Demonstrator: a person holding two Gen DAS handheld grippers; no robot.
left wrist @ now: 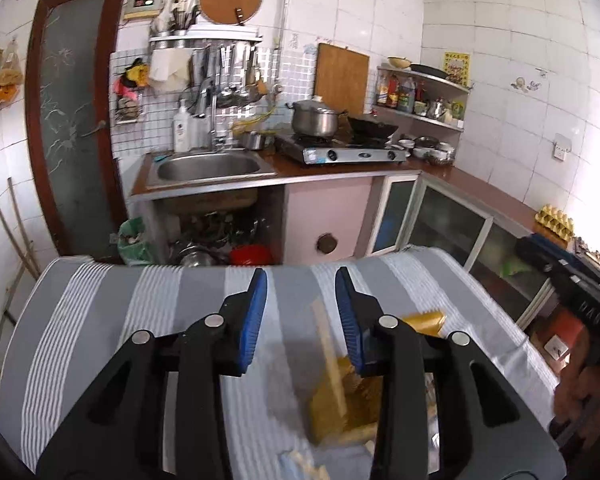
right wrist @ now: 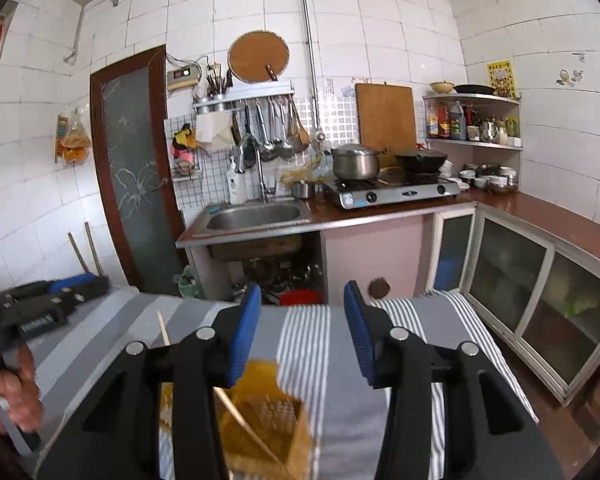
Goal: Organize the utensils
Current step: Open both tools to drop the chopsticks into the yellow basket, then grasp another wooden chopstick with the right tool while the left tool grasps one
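A tiled kitchen fills both views: a door (right wrist: 134, 168) at the left, a counter (right wrist: 384, 210) with a sink (right wrist: 256, 216), a stove (right wrist: 392, 192) carrying a pot (right wrist: 356, 164) and a wok (right wrist: 420, 160), and ladles (right wrist: 274, 130) hanging on a rail above the tap. In front lies a table under a grey striped cloth (left wrist: 172, 304). On the cloth sits a yellow woven basket (right wrist: 260, 412), blurred, so its exact shape is hard to make out. A thin wooden chopstick (right wrist: 242, 420) leans across its rim, and it looks as though another stick (left wrist: 332, 360) rises from it in the left view. The left gripper (left wrist: 301, 322) hovers over the basket with its blue pads apart and nothing between them. The right gripper (right wrist: 302, 332) also stands parted and empty, the basket just below its left pad. A hand (right wrist: 8, 392) holds the left tool at the edge of the right view.
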